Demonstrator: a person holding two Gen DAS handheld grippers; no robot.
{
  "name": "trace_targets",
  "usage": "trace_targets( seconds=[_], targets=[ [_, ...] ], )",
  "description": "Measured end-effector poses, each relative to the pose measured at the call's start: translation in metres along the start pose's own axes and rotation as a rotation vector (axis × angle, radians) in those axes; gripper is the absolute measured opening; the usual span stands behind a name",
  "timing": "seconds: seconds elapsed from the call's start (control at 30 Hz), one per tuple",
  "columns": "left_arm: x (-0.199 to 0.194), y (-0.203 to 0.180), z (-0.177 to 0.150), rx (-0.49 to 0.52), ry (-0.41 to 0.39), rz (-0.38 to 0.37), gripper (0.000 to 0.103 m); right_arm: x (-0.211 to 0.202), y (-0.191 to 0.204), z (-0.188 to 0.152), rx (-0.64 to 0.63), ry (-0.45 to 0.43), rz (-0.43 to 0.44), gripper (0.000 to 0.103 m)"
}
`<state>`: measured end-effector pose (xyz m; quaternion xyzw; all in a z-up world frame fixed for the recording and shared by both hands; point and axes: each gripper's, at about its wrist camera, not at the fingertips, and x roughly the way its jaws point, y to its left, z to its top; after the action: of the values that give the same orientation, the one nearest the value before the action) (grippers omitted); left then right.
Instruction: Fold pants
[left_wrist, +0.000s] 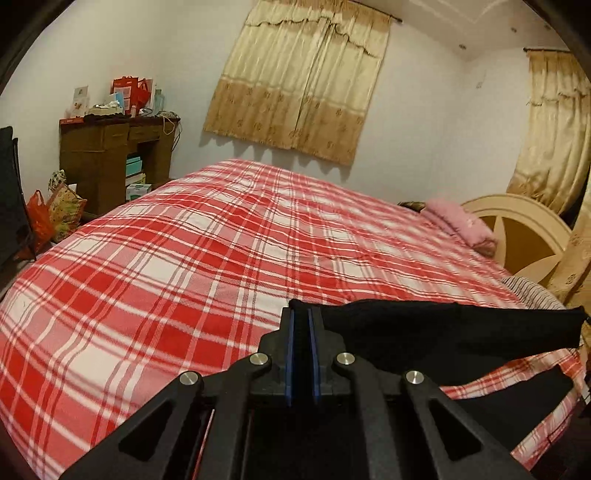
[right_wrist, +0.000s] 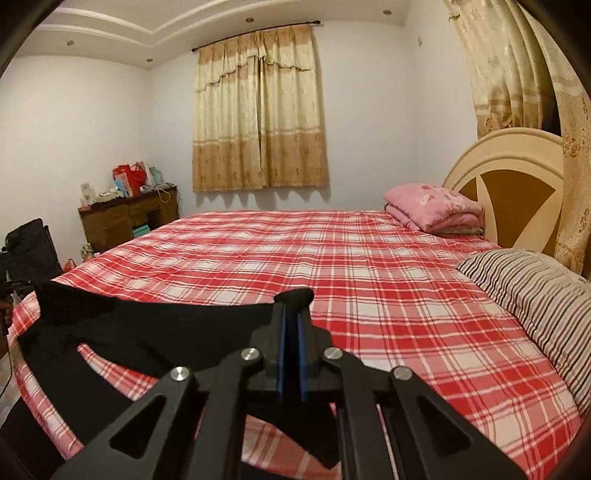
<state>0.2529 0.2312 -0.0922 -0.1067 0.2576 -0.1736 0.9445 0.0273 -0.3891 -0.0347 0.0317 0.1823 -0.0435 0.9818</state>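
The black pants (left_wrist: 454, 336) hang stretched between my two grippers above the near edge of the bed. My left gripper (left_wrist: 300, 314) is shut on one end of the pants' top edge, and the cloth runs off to the right. My right gripper (right_wrist: 292, 301) is shut on the other end, and the pants (right_wrist: 147, 325) run off to the left and sag down over the bed edge. The lower part of the pants is hidden below the grippers.
The bed has a red and white plaid sheet (right_wrist: 332, 266). A striped pillow (right_wrist: 535, 299) and a folded pink quilt (right_wrist: 432, 210) lie by the cream headboard (right_wrist: 509, 173). A brown desk (left_wrist: 110, 162) with clutter and bags (left_wrist: 55, 214) stand at the far left.
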Motion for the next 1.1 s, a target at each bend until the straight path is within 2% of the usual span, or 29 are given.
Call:
trace_targets(
  seconds=[0.23, 0.47, 0.57, 0.7, 0.8, 0.87, 0.97, 1.1],
  targets=[
    [-0.024, 0.021, -0.043, -0.037, 0.024, -0.02, 0.007, -0.028, -0.024, -0.039, 0.048, 0.033, -0.027, 0.008],
    [-0.039, 0.037, -0.089, -0.045, 0.07, -0.024, 0.007, -0.04, -0.043, -0.086, 0.079, 0.132, -0.062, 0.008],
    [-0.043, 0.04, -0.102, -0.023, 0.091, -0.019, 0.007, -0.042, -0.047, -0.099, 0.086, 0.177, -0.056, 0.008],
    [-0.048, 0.04, -0.113, 0.017, 0.096, -0.017, 0.007, -0.038, -0.042, -0.117, 0.03, 0.265, -0.08, 0.009],
    [-0.05, 0.039, -0.116, 0.05, 0.105, 0.002, 0.01, -0.037, -0.046, -0.127, 0.02, 0.3, -0.108, 0.009],
    [-0.051, 0.036, -0.117, 0.084, 0.116, 0.013, 0.01, -0.039, -0.049, -0.13, 0.027, 0.315, -0.116, 0.019],
    [-0.058, 0.033, -0.118, 0.159, 0.141, 0.047, 0.01, -0.044, -0.054, -0.133, 0.036, 0.331, -0.117, 0.029],
    [-0.073, 0.048, -0.122, 0.185, 0.148, 0.152, 0.011, -0.063, -0.056, -0.13, 0.034, 0.325, -0.139, 0.041]
  ],
)
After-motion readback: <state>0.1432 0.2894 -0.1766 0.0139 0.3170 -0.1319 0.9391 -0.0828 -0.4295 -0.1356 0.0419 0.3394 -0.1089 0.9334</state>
